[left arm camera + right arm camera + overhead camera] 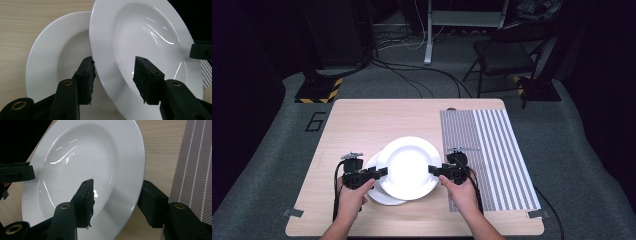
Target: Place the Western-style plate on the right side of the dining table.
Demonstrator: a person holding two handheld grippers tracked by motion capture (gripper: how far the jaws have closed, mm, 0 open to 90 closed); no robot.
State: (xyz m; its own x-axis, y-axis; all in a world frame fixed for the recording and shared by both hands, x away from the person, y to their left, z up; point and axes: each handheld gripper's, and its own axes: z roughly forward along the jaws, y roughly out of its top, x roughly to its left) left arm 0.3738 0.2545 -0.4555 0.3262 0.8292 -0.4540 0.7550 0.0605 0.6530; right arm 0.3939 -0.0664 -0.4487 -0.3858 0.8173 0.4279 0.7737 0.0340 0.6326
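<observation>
Two white deep plates are on the wooden table (362, 120). The upper plate (408, 167) sits shifted right over the lower plate (379, 198). My left gripper (382, 172) is shut on the upper plate's left rim. In the left gripper view its jaws (115, 65) straddle that rim of the upper plate (140, 32), with the lower plate (55, 50) behind. On the opposite rim my right gripper (433, 170) is shut too. In the right gripper view (117, 187) one jaw lies over the bowl of the plate (82, 157) and one under its edge.
A striped placemat (492, 155) covers the right side of the table, just right of the right hand; it also shows as the placemat (195, 157) in the right gripper view. Beyond the table stand a dark chair (507, 50), cables and stand bases on grey carpet.
</observation>
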